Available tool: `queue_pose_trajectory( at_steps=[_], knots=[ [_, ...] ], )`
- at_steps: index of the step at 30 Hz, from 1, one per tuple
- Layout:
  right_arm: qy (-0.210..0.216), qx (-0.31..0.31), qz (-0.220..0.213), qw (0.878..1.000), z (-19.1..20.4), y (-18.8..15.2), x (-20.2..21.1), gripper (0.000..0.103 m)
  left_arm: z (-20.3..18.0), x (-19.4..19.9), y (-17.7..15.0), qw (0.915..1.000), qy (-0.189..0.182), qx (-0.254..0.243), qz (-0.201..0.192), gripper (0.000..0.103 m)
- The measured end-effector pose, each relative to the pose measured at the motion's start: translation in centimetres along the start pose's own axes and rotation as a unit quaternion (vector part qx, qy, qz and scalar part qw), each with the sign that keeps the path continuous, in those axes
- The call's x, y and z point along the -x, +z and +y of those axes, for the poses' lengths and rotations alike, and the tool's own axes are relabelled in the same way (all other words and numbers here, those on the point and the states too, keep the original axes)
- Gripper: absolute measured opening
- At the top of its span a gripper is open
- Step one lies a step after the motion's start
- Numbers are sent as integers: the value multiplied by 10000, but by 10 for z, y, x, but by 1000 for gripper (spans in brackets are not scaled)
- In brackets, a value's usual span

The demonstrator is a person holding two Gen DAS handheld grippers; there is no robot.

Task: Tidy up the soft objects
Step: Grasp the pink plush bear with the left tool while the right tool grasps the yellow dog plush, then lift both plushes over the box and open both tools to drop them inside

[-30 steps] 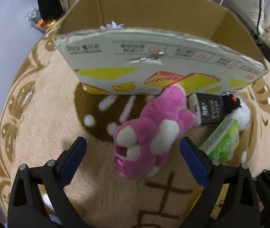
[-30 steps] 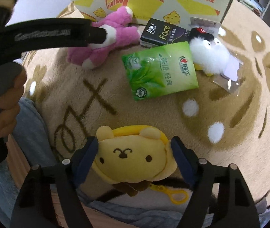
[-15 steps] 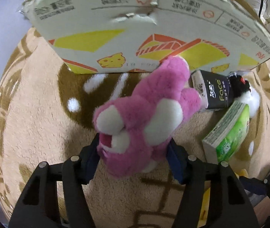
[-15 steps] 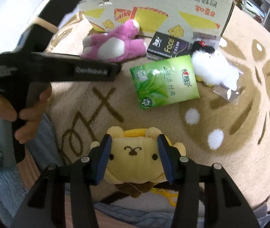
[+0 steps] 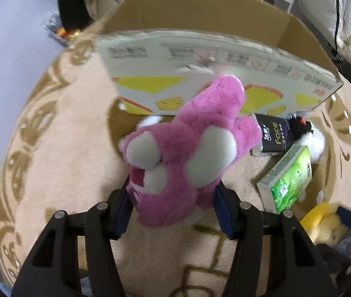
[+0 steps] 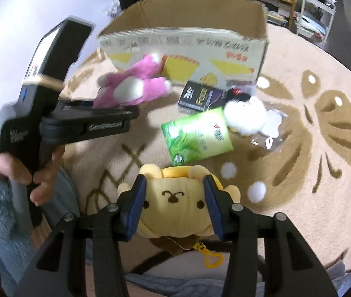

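Observation:
My left gripper (image 5: 173, 208) is shut on a pink plush bear (image 5: 187, 148) and holds it lifted off the rug in front of the open cardboard box (image 5: 200, 24). In the right wrist view the bear (image 6: 131, 86) hangs in the left gripper (image 6: 116, 104) near the box (image 6: 187, 47). My right gripper (image 6: 174, 203) is shut on a yellow dog plush (image 6: 175, 205) with a yellow clip, low over the rug. A white and black plush (image 6: 244, 116) lies on the rug.
A green tissue pack (image 6: 197, 136) and a dark "Face" tissue pack (image 6: 200, 96) lie on the beige patterned rug (image 6: 311, 173) in front of the box. A clear wrapper (image 6: 269, 138) lies beside the white plush. Shelves and furniture stand behind the box.
My left gripper closed on the pink bear and lifted it toward the box. My right gripper closed on the yellow plush and raised it slightly.

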State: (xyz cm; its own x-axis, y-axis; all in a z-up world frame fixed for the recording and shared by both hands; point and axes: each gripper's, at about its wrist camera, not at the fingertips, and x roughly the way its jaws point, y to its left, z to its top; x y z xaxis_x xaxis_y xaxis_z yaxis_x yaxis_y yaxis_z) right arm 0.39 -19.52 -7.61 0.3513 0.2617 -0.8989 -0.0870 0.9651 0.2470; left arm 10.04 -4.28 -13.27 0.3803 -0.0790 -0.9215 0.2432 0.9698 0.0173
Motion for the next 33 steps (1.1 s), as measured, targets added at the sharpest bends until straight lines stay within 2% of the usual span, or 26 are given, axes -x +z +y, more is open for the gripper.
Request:
queue_pose_trajectory(
  at_steps=[3, 7, 9, 13, 15, 17, 20, 24, 28, 33],
  knots=[
    [-22, -156, -297, 9994, -8, 1, 13, 49, 5, 21, -5, 9993, 181, 60, -331, 56],
    [48, -390, -632, 9972, -14, 4, 19, 49, 5, 59, -8, 9929, 517, 77, -1070, 57],
    [64, -457, -838, 9954, -16, 5, 24, 49, 7, 71, -5, 9915, 497, 180, -1185, 57],
    [-27, -488, -1266, 9908, -6, 8, 30, 49, 9, 89, -11, 9861, 714, 169, -1490, 57],
    [-86, -502, -1448, 9881, -8, 13, 34, 49, 10, 101, -10, 9842, 643, 154, -1642, 57],
    [-128, -511, -1641, 9850, -9, 15, 41, 49, 14, 113, -12, 9806, 678, 172, -1833, 57],
    [-228, -417, -2008, 9785, -8, 20, 57, 49, 21, 126, -16, 9722, 924, 253, -2136, 57],
    [-382, -146, -2606, 9646, 5, 29, 84, 49, 24, 140, -16, 9661, 993, 264, -2369, 57],
    [-310, -18, -2867, 9575, 13, 41, 97, 49, 26, 152, -9, 9601, 962, 313, -2606, 57],
    [-217, 60, -3088, 9509, 17, 56, 105, 50, 36, 164, 10, 9566, 951, 564, -2697, 57]
  ],
)
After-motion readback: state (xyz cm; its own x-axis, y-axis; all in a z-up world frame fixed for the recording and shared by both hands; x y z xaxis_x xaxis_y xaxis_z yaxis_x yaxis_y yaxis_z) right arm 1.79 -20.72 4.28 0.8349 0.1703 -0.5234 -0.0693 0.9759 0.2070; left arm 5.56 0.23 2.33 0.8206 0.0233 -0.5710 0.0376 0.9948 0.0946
